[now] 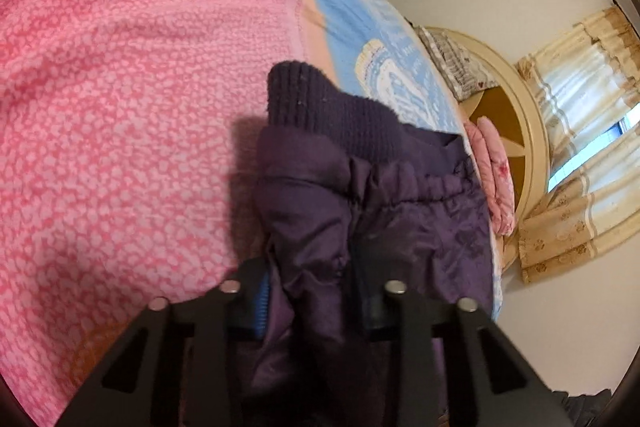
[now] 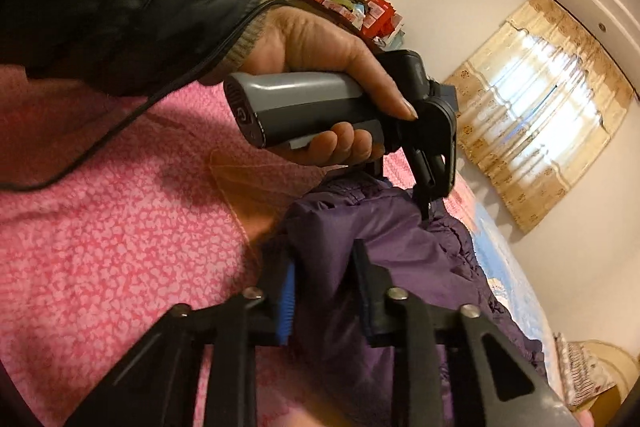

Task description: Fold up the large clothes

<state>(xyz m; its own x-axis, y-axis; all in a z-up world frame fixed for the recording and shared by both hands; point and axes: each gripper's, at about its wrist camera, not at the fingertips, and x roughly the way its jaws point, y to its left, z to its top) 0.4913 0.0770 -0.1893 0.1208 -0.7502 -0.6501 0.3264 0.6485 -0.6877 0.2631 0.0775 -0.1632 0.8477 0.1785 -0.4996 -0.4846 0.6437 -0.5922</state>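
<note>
A dark purple padded jacket (image 1: pixel 400 219) lies bunched on the bed, its ribbed knit cuff (image 1: pixel 320 107) sticking up at the far end. My left gripper (image 1: pixel 310 287) is shut on a fold of the jacket, with fabric squeezed between the pads. In the right wrist view my right gripper (image 2: pixel 326 291) is likewise shut on the purple jacket (image 2: pixel 400 239). Just beyond it a person's hand (image 2: pixel 320 43) in a dark sleeve holds the left gripper (image 2: pixel 425 213), whose tips pinch the jacket's gathered edge.
A pink fleece blanket (image 1: pixel 120 107) covers most of the bed, over a blue patterned sheet (image 1: pixel 360 27). A folded pink quilt (image 1: pixel 494 167) and a pillow (image 1: pixel 460 67) lie by the rounded headboard (image 1: pixel 528 131). A curtained window (image 2: pixel 540 107) is beyond. A black cable (image 2: pixel 180 79) hangs over the blanket.
</note>
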